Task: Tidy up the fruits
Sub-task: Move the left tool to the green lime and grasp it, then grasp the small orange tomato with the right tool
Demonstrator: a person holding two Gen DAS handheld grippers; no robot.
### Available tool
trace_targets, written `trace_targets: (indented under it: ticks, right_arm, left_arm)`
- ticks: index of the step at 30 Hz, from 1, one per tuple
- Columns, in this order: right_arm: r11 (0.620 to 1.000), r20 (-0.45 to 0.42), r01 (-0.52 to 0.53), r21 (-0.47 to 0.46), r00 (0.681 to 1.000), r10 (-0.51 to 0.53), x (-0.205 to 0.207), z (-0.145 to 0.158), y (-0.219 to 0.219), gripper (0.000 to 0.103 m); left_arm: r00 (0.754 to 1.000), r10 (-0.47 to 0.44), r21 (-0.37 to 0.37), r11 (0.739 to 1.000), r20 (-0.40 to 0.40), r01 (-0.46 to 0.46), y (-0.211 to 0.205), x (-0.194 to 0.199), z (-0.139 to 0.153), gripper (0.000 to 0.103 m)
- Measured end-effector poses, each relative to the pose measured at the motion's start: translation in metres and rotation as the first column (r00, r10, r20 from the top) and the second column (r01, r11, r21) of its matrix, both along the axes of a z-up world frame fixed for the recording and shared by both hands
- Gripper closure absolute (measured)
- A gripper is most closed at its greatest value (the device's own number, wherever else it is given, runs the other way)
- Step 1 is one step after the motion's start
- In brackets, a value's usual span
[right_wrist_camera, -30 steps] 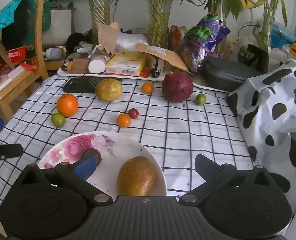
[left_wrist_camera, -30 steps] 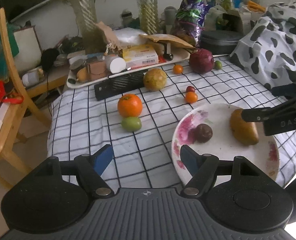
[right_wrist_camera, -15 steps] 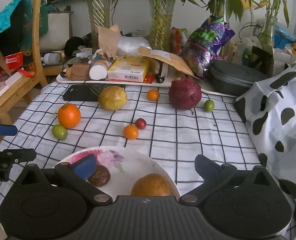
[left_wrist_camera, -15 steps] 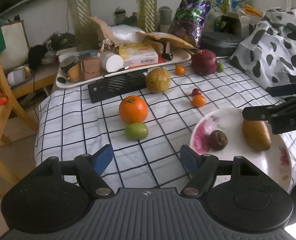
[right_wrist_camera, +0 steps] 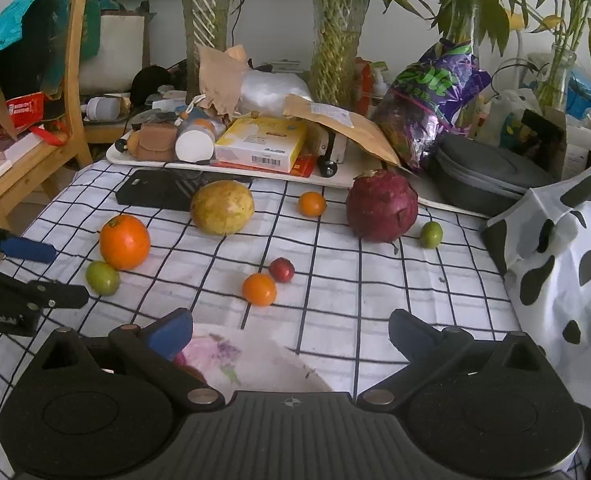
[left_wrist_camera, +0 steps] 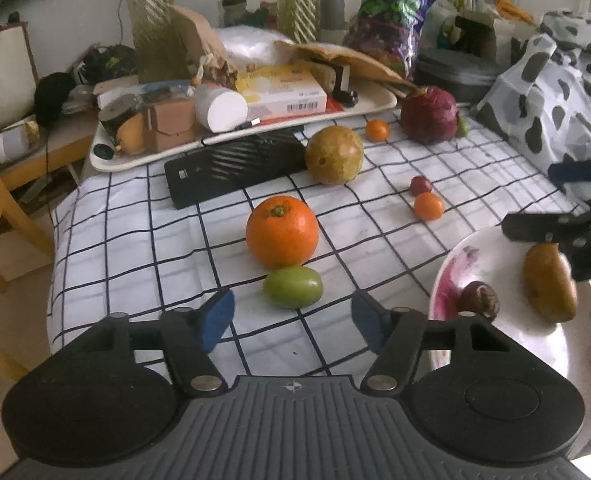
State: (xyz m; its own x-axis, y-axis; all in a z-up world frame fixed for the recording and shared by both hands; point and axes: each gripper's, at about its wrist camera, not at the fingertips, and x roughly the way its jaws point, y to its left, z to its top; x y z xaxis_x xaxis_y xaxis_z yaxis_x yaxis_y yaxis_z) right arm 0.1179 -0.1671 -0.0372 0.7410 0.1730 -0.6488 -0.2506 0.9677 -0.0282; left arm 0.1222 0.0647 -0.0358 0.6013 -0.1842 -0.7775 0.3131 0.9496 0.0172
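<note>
Orange point(left_wrist_camera: 282, 230) sits behind green fruit point(left_wrist_camera: 292, 287), left tool point(left_wrist_camera: 293, 318) closing empty, right tool point(right_wrist_camera: 291, 330) open.

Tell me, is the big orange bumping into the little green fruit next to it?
Cannot tell. In both wrist views the big orange and the little green fruit overlap or meet with no cloth visible between them, but neither view shows whether they actually press together.

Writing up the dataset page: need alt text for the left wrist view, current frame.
The left gripper, jaws closing with nothing between them, points at a green fruit lying beside a large orange on a checkered tablecloth. At right, a floral plate holds a brown fruit and a dark fruit, under the right gripper.
</note>
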Motion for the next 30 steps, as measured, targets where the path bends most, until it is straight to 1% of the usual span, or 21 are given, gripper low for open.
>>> trace_targets:
  ticks: [5,11,12,13,18,21,24,29,30]
  right_arm:
    - [1.0,-0.013,-0.002,0.007,1.0,0.002,0.011,-0.001,-0.001,0.0]
    - [1.0,-0.026,-0.009,-0.01,1.0,0.009,0.024,-0.004,0.001,0.0]
    - [1.0,-0.03,-0.01,-0.009,1.0,0.01,0.026,-0.005,0.001,0.0]
    - [1.0,-0.035,-0.011,-0.008,0.999,0.011,0.028,-0.006,0.001,0.0]
    - [1.0,-0.056,-0.028,0.002,0.998,0.028,0.036,-0.01,0.005,0.0]
    - [0.999,-0.078,-0.036,0.012,0.996,0.037,0.041,-0.013,0.007,0.0]
    - [0.999,-0.107,-0.036,0.036,0.993,0.04,0.048,-0.017,0.008,0.0]
    - [0.994,-0.15,-0.035,0.103,0.987,0.051,0.06,-0.023,0.009,0.0]
    - [0.994,-0.155,-0.035,0.102,0.987,0.051,0.062,-0.025,0.01,0.002]
  left_arm:
    - [1.0,-0.023,0.014,1.0,-0.017,0.023,-0.005,0.011,-0.008,0.043]
    - [0.999,-0.032,0.033,0.999,-0.036,0.033,-0.012,0.026,-0.016,0.048]
    - [0.999,-0.03,0.033,0.999,-0.037,0.032,-0.013,0.028,-0.017,0.051]
    - [0.999,-0.026,0.038,0.999,-0.034,0.027,-0.014,0.029,-0.018,0.065]
    - [0.999,-0.029,0.064,0.997,-0.039,0.032,-0.017,0.031,-0.018,0.065]
    - [0.998,-0.021,0.045,0.999,-0.058,0.024,-0.012,0.031,-0.015,0.065]
    - [0.999,-0.009,0.038,0.999,-0.048,0.011,-0.009,0.03,-0.006,0.065]
    - [0.999,0.013,0.019,1.0,-0.034,-0.012,-0.005,0.029,0.008,0.065]
    - [0.999,0.017,0.017,1.0,-0.035,-0.016,-0.004,0.03,0.01,0.065]
